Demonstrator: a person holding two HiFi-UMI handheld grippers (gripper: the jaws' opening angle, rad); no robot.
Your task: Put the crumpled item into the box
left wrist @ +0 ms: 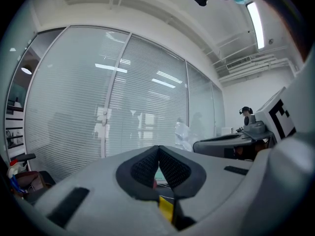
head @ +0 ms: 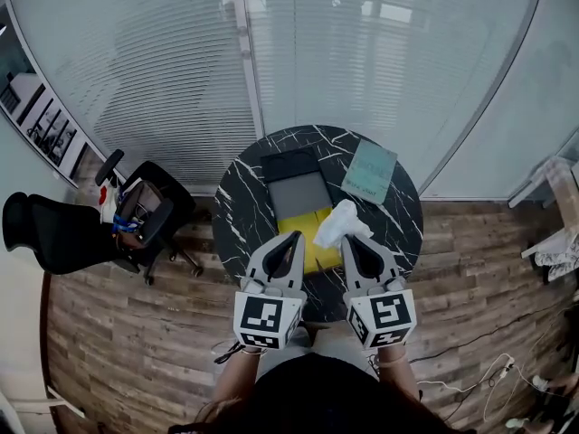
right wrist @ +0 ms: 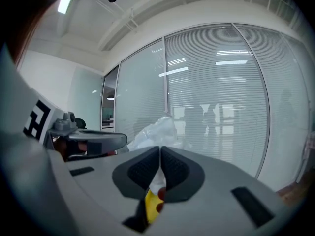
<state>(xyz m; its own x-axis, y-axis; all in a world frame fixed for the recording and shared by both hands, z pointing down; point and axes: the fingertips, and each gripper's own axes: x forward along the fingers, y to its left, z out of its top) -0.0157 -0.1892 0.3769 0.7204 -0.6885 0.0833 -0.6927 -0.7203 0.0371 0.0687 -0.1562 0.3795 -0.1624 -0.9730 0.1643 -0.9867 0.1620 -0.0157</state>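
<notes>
A white crumpled item [head: 342,225] hangs over the round black marble table [head: 237,208], at the tip of my right gripper [head: 349,241]. In the right gripper view the jaws of that gripper [right wrist: 160,149] are shut, with the white crumpled item [right wrist: 155,130] pinched between the pads and bulging beyond them. The box [head: 299,196] lies open at the table's middle, with a black lid at the far end, a grey inside and a yellow part [head: 314,227] nearest me. My left gripper [head: 295,239] is over that yellow part, shut and empty [left wrist: 158,149].
A teal booklet [head: 369,172] lies on the table to the right of the box. Two black office chairs [head: 143,208] stand on the wooden floor at left. A glass wall with blinds runs behind the table. Cables [head: 488,369] trail on the floor at right.
</notes>
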